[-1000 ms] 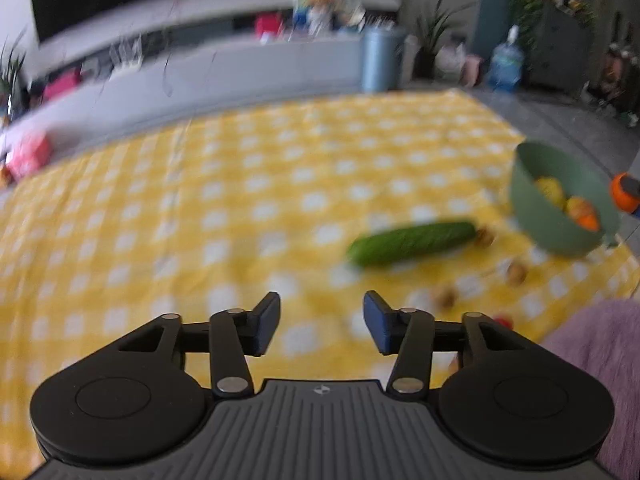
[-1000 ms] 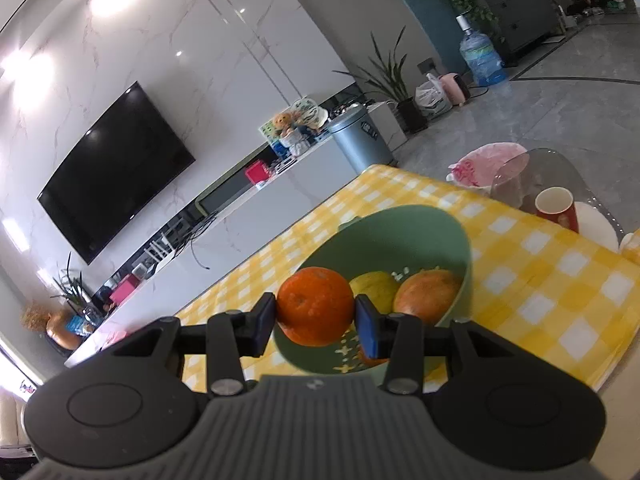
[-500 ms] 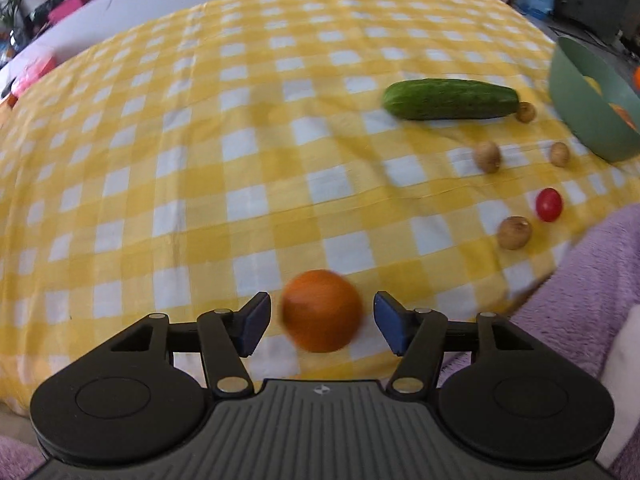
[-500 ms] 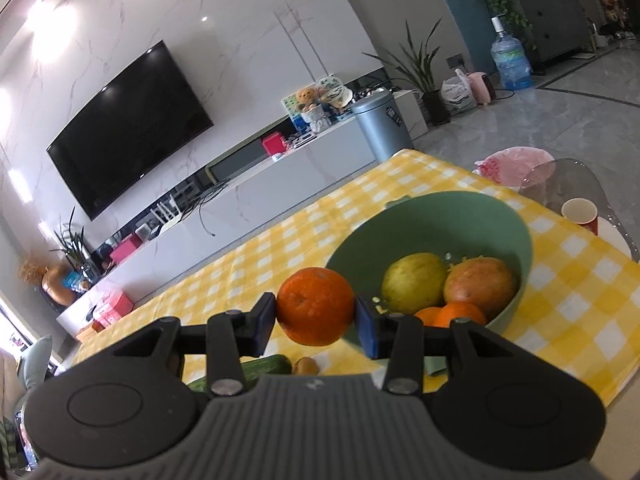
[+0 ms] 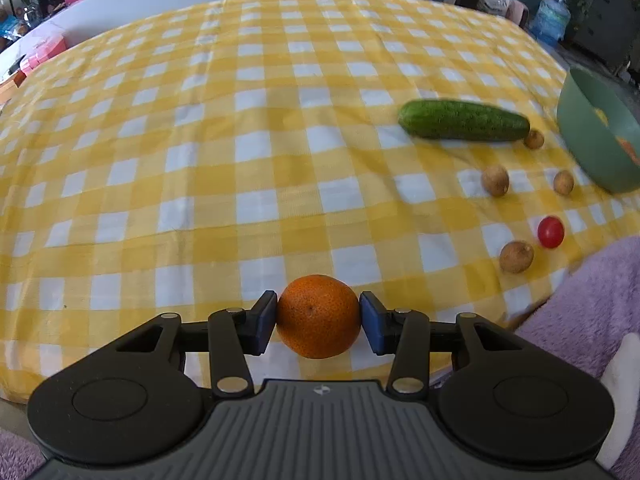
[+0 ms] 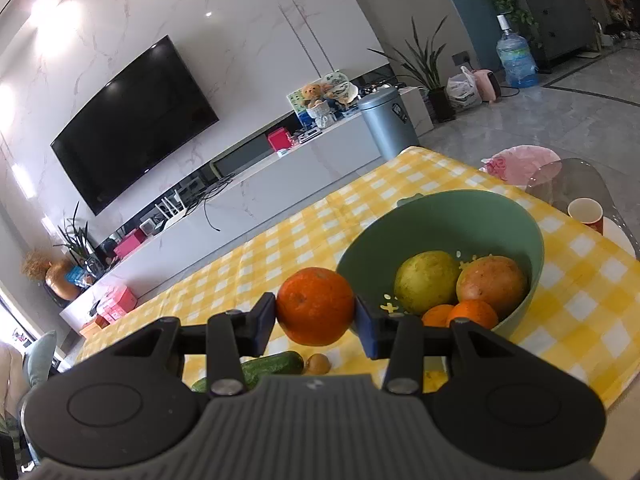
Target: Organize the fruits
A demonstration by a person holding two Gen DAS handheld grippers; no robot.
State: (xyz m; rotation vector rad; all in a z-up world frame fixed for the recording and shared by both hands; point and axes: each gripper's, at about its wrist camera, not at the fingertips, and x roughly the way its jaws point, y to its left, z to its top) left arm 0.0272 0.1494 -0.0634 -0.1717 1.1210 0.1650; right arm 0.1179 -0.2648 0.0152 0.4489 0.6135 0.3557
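— Two oranges, one in each tool. The left gripper (image 5: 318, 324) has its blue pads pressed against both sides of an orange (image 5: 318, 327), low over the near edge of the yellow checked cloth (image 5: 240, 160).

— And the other one?

— The right gripper (image 6: 315, 316) pinches a second orange (image 6: 315, 306) the same way, held in the air just left of the green bowl (image 6: 440, 216) and nearer than it.

— What lies in that bowl?

— A yellow-green fruit (image 6: 426, 282), a reddish round fruit (image 6: 491, 282) touching it on the right, and two small oranges (image 6: 466, 314) at the near side, partly hidden behind the gripper's finger.

— What else is on the cloth?

— In the left wrist view, a cucumber (image 5: 464, 125) lies lengthwise at the right, with a small brown fruit (image 5: 533, 139) just beside its right tip. Two more brown ones (image 5: 495, 180) sit nearer, well apart from each other, and a fourth (image 5: 516, 257) lies nearest, just beside a cherry tomato (image 5: 551, 232). The bowl stands at the far right edge, close to them.

— Anything near the person?

— A purple fluffy fabric (image 5: 580, 300) at the near right. In the right wrist view a television (image 6: 132, 120) hangs on the far wall, and a grey bin (image 6: 386, 124) stands beyond the cloth's far edge.
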